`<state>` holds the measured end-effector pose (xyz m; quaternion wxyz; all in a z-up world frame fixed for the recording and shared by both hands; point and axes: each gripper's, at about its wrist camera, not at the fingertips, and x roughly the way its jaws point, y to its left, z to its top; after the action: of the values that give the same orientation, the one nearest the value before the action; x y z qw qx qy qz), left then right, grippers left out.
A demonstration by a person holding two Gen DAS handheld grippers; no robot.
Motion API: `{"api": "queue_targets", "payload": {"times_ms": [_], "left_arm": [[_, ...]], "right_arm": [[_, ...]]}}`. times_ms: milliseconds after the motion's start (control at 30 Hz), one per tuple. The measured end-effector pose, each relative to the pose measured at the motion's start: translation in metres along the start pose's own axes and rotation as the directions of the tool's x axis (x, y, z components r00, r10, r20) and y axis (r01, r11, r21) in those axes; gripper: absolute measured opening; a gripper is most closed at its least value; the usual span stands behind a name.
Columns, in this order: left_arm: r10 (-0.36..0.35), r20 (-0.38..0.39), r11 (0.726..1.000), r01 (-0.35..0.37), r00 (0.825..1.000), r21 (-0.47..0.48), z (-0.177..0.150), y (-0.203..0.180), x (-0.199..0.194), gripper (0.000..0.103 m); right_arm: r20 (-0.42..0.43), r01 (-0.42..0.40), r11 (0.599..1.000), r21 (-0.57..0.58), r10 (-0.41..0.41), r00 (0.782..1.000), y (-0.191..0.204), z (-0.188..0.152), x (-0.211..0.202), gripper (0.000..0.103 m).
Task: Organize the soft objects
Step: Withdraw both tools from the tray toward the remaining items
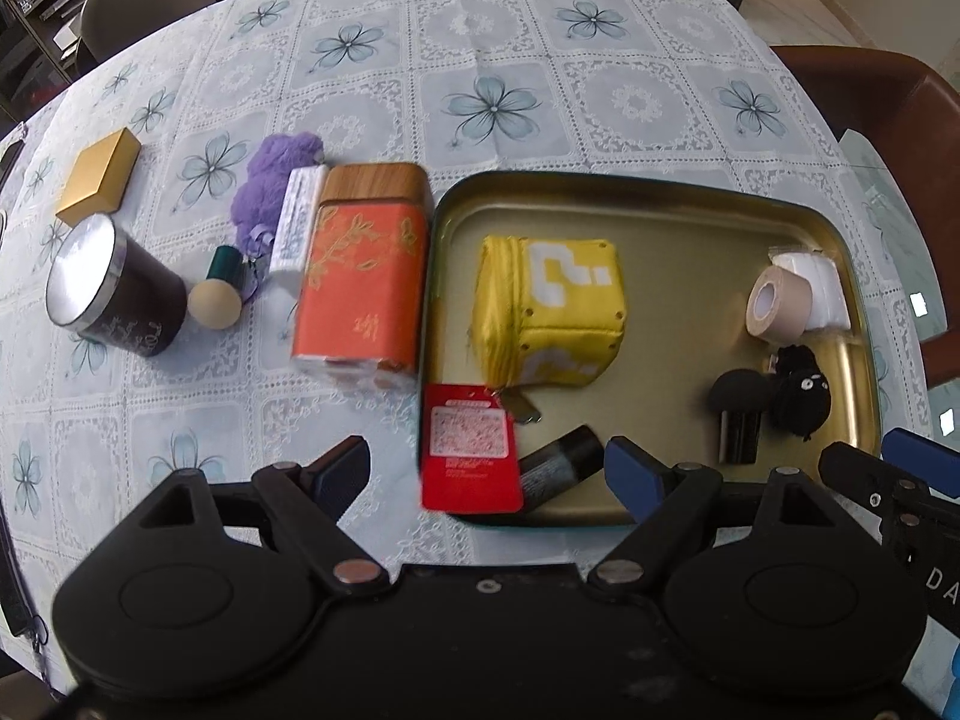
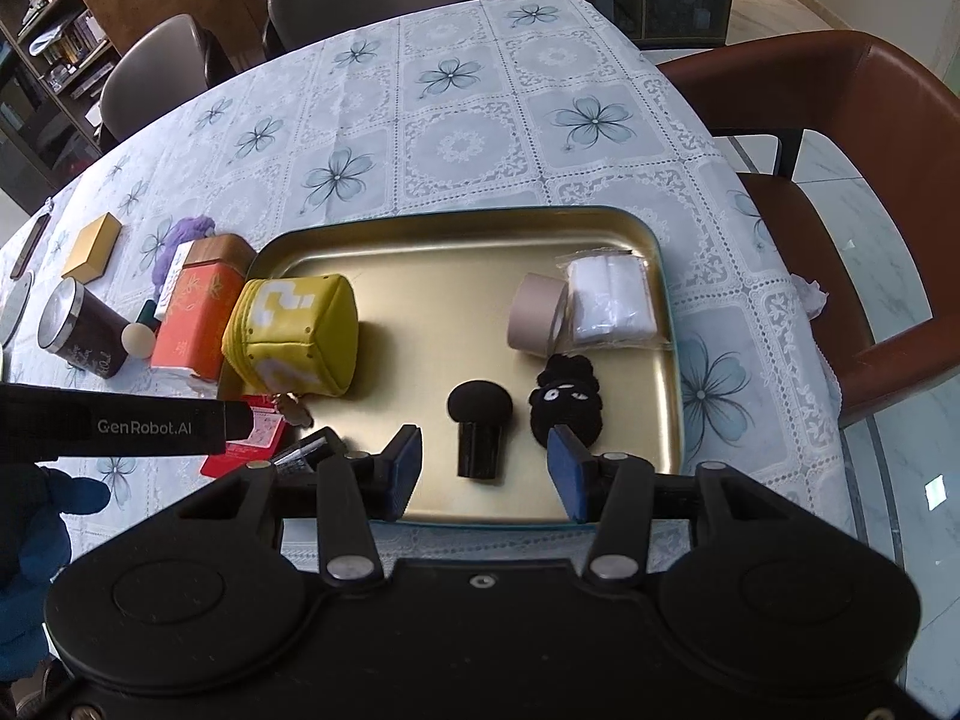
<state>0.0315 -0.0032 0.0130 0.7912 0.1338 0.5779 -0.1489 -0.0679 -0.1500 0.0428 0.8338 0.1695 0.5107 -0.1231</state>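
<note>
A gold tray (image 1: 690,210) (image 2: 456,240) holds a yellow question-mark plush cube (image 1: 549,312) (image 2: 294,336), a black fuzzy toy with eyes (image 1: 801,393) (image 2: 567,399), a black mushroom-shaped sponge (image 1: 741,414) (image 2: 479,426), a beige tape roll (image 1: 780,303) (image 2: 537,315) and a white packet (image 2: 612,300). A purple plush (image 1: 270,180) (image 2: 186,234) lies left of the tray on the cloth. My left gripper (image 1: 486,474) is open above a red tag (image 1: 471,456) at the tray's near left corner. My right gripper (image 2: 486,468) is open, straddling the sponge's stem from above.
Left of the tray stand an orange tin with a wooden lid (image 1: 360,264), a white tube (image 1: 297,219), a dark cylindrical can (image 1: 114,285), a beige sponge applicator (image 1: 216,294) and a gold box (image 1: 99,174). A brown chair (image 2: 840,180) stands at the table's right edge.
</note>
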Motion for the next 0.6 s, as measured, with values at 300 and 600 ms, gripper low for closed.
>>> {"api": "queue_targets", "payload": {"times_ms": [300, 600], "left_arm": [[0.002, -0.029, 0.999, -0.004, 1.000, -0.041, -0.035, 0.077, 0.003, 0.085], [0.048, -0.088, 0.983, -0.063, 0.995, -0.173, -0.059, 0.192, 0.016, 0.086]], "right_arm": [[-0.026, -0.004, 0.999, -0.046, 0.003, 1.000, 0.069, -0.012, 0.006, 0.048], [-0.068, -0.055, 0.990, -0.133, 0.046, 0.997, 0.158, -0.014, 0.023, 0.048]]}}
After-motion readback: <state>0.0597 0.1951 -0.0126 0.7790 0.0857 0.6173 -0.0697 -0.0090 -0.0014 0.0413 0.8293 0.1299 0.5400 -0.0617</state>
